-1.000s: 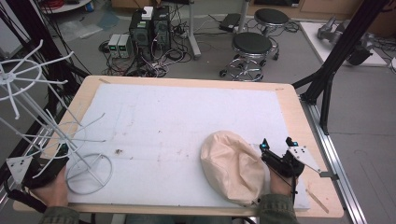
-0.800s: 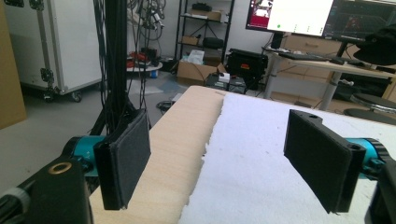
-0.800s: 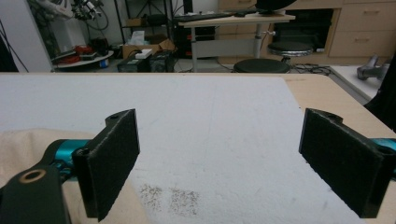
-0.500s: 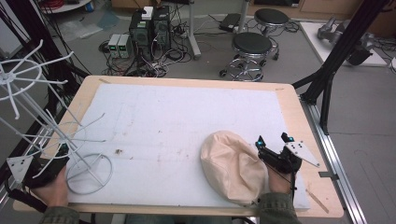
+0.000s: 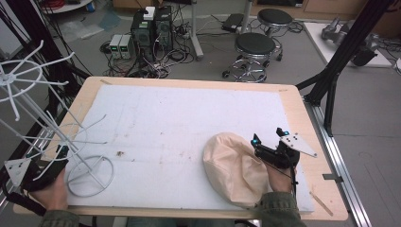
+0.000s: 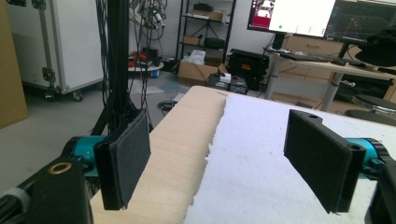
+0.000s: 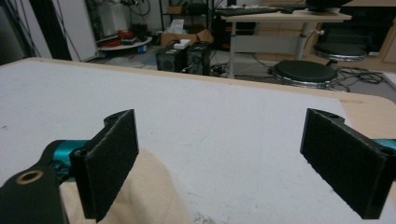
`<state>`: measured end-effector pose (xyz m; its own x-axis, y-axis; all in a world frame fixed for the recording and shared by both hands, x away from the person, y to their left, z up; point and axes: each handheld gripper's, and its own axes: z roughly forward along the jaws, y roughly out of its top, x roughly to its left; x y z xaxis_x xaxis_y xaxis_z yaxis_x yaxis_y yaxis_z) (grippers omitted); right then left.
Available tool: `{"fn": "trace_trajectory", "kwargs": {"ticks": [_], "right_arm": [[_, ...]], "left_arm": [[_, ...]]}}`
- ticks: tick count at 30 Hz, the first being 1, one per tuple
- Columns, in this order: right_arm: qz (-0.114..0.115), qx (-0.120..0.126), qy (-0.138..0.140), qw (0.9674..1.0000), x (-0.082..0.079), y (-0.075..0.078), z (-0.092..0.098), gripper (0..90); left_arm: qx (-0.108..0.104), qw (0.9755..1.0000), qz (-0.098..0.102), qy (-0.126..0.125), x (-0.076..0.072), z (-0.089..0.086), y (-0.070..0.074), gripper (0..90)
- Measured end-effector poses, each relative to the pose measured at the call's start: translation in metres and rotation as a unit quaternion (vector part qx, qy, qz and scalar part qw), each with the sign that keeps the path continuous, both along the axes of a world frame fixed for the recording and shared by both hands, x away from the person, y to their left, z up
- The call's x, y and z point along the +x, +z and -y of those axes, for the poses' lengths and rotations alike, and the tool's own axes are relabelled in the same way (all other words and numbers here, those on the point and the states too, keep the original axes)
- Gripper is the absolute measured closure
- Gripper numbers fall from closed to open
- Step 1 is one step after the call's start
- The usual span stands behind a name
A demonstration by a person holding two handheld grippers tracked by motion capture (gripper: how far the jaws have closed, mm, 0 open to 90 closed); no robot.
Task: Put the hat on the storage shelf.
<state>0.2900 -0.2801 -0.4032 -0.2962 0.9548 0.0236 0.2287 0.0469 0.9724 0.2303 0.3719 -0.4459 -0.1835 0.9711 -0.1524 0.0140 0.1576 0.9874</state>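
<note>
A beige cloth hat [image 5: 234, 168] lies on the white mat near the table's front right. My right gripper [image 5: 268, 140] stands open at the hat's right edge, its left jaw over the fabric and nothing between the jaws. In the right gripper view the hat [image 7: 144, 196] bulges beside the left pad [image 7: 112, 154]. A white wire rack [image 5: 56, 127] with a ring base [image 5: 91, 175] stands at the front left. My left gripper [image 5: 54, 156] rests open by that base, over the table's left edge; its pads [image 6: 128, 149] are wide apart.
The white mat [image 5: 189, 127] covers most of the wooden table [image 5: 293, 101]. Black frame legs [image 5: 331, 80] rise at the right. Stools [image 5: 255, 47] and computers [image 5: 151, 28] sit on the floor beyond the far edge.
My right gripper has shifted slightly left toward the hat's edge. The left gripper and rack have not visibly moved.
</note>
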Motion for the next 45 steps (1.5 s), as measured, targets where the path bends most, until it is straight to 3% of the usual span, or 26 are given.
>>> {"fn": "trace_trajectory", "kwargs": {"ticks": [3, 5, 10, 21, 24, 25, 26, 28, 32, 33, 34, 37, 43, 45], "right_arm": [[-0.014, -0.008, 0.016, 0.9997, 0.004, -0.002, -0.004, 10.5], [-0.039, -0.023, 0.028, 0.9986, 0.008, -0.002, -0.007, 10.5], [-0.064, -0.029, 0.051, 0.9962, 0.013, -0.003, -0.011, 10.5], [-0.099, -0.053, 0.078, 0.9907, 0.024, -0.006, -0.017, 10.5], [-0.115, -0.065, 0.091, 0.9870, 0.030, -0.009, -0.021, 10.5], [-0.124, -0.076, 0.100, 0.9842, 0.032, -0.011, -0.026, 10.5], [-0.124, -0.076, 0.100, 0.9842, 0.032, -0.011, -0.026, 10.5], [-0.139, -0.097, 0.111, 0.9794, 0.036, -0.013, -0.033, 10.5], [-0.159, -0.126, 0.111, 0.9729, 0.040, -0.017, -0.038, 10.5], [-0.159, -0.126, 0.111, 0.9729, 0.040, -0.017, -0.038, 10.5], [-0.168, -0.134, 0.114, 0.9699, 0.041, -0.019, -0.040, 10.5], [-0.178, -0.138, 0.118, 0.9671, 0.042, -0.021, -0.041, 10.6], [-0.184, -0.139, 0.117, 0.9661, 0.044, -0.023, -0.042, 10.6], [-0.192, -0.142, 0.116, 0.9641, 0.045, -0.025, -0.041, 10.5]], "left_arm": [[0.000, 1.0000, -0.001, 0.000, 0.000, 0.000, 0.000, 23.0], [0.000, 1.0000, -0.001, -0.001, 0.000, 0.000, 0.000, 23.0], [0.001, 1.0000, -0.001, -0.002, 0.000, 0.000, 0.000, 23.0], [0.002, 1.0000, -0.002, -0.003, 0.001, 0.000, 0.000, 23.0], [0.003, 1.0000, -0.002, -0.003, 0.001, 0.000, 0.000, 23.0], [0.003, 1.0000, -0.001, -0.002, 0.001, 0.000, 0.000, 23.0], [0.003, 1.0000, -0.001, -0.002, 0.001, 0.000, 0.000, 23.0], [0.003, 1.0000, -0.002, -0.002, 0.001, 0.000, 0.000, 23.0], [0.003, 1.0000, 0.000, -0.002, 0.000, 0.000, 0.000, 23.1], [0.003, 1.0000, 0.000, -0.002, 0.000, 0.000, 0.000, 23.1], [0.001, 1.0000, 0.000, -0.001, 0.000, -0.001, 0.000, 23.1], [0.000, 1.0000, -0.001, -0.002, 0.000, -0.001, 0.000, 23.1], [0.001, 1.0000, 0.000, -0.003, 0.000, -0.001, 0.000, 23.1], [0.001, 1.0000, 0.000, -0.005, 0.000, -0.001, 0.000, 23.2]]}}
